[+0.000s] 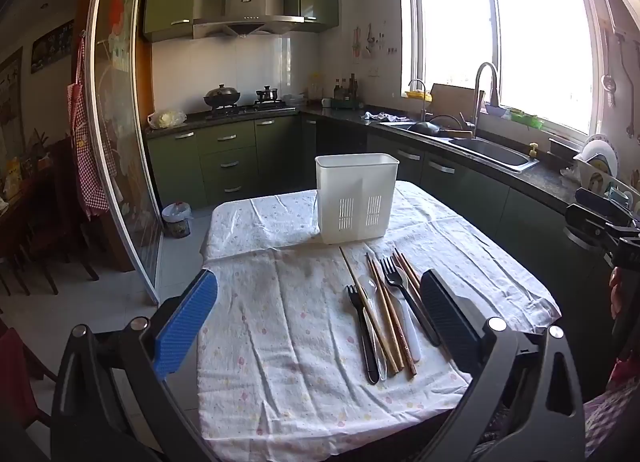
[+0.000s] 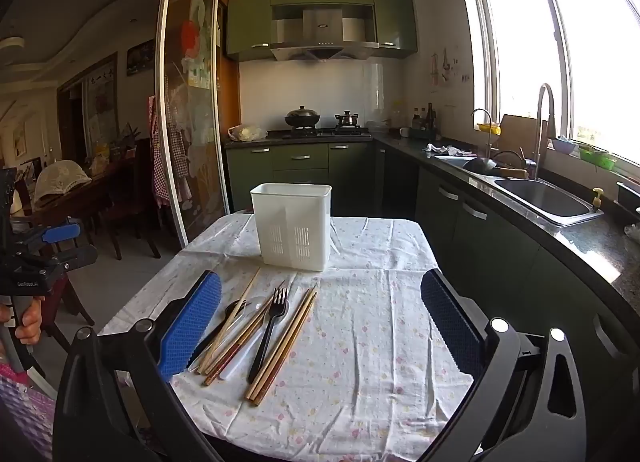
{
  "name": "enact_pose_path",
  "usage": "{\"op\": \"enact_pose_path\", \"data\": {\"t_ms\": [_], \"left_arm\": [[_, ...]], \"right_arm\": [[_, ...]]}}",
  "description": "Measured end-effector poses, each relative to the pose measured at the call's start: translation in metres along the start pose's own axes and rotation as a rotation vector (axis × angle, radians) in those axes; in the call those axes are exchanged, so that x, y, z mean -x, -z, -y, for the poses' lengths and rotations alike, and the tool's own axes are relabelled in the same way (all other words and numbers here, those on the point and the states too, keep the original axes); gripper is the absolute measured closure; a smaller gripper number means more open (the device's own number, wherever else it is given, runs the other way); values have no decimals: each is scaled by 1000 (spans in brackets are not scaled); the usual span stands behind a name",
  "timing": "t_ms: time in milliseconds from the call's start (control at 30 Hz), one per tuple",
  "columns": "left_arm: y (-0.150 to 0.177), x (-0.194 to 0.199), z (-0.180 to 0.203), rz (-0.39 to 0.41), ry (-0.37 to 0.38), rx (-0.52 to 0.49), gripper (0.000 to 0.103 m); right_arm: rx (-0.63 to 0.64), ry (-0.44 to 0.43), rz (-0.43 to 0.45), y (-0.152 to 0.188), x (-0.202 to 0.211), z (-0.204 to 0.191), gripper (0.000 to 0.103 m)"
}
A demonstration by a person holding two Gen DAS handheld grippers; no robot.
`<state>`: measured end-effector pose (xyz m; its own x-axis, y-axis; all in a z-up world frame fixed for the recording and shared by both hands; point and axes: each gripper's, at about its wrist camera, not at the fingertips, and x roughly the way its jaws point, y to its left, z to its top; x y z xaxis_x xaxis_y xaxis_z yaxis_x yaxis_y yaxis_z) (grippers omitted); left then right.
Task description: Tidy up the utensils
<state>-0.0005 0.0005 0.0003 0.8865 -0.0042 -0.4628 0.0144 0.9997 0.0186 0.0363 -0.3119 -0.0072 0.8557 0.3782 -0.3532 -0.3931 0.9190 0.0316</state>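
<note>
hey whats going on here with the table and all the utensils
A person holds two tongs, left and right, both open and empty above a cloth-covered table. Forks, chopsticks and pale spoons lie loose in a pile near the table's front edge. The white utensil holder stands upright behind them. Nothing has been picked up yet.

Green cabinets (image 2: 320,160) line the kitchen walls; a bright window (image 2: 560,50) lights the sink (image 2: 540,198), and pale tiles cover the floor (image 1: 176,258).
</note>
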Motion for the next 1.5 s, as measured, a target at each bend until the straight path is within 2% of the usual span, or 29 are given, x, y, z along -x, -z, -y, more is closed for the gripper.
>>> {"op": "enact_pose_path", "data": {"t_ms": [567,600,1500], "left_arm": [[-4,5,-9,-5,-7,-1,7],[4,3,-4,-1,-6,1,7],[14,-3,5,-10,-4,-3,7]], "right_arm": [[2,0,-9,0,-1,-1,4],[1,1,-11,0,-1,-1,4],[0,1,-18,4,-6,-3,4]]}}
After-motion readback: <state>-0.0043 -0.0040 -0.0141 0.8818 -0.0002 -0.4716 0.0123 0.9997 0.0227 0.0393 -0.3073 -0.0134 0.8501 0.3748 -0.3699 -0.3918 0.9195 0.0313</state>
